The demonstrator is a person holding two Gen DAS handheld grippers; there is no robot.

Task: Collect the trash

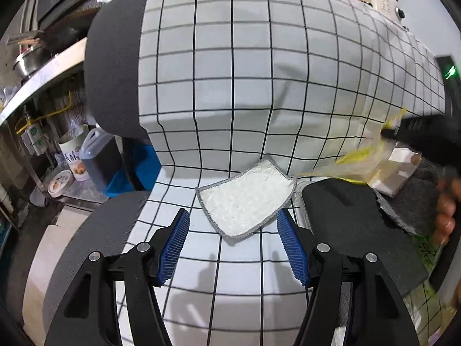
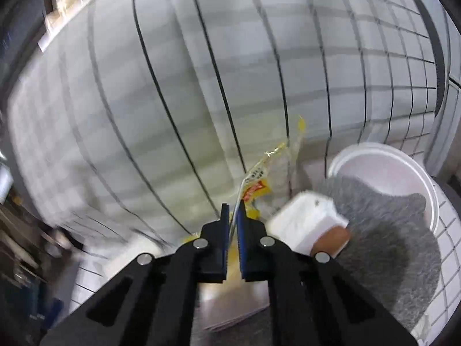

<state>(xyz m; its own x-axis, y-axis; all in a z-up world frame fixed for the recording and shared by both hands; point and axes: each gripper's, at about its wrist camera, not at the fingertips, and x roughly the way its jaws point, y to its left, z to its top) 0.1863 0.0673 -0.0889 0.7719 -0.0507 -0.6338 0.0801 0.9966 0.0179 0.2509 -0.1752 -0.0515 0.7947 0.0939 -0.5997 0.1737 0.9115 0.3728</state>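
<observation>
1. Right gripper (image 2: 233, 216) was clamped on the yellow-printed plastic wrapper (image 2: 256, 184), lifting it off the checked cloth (image 2: 144, 101).
2. Left gripper (image 1: 233, 242) stood wide, empty, before the white rag (image 1: 247, 199).
3. Collection looked barely begun.

Blur smears most of the right wrist view: the checked cloth (image 2: 178, 92) streaks, and the clutter at the left edge (image 2: 26, 248) is unreadable. The yellow-printed wrapper (image 2: 260, 186) carries lettering too soft to read, its lower end hidden between the right claw (image 2: 233, 212) pads. In the left wrist view, that claw (image 1: 426, 135) is a dark blur cut by the right edge. A white block (image 1: 399, 170) sits half behind a grey cloth (image 1: 415, 201).
</observation>
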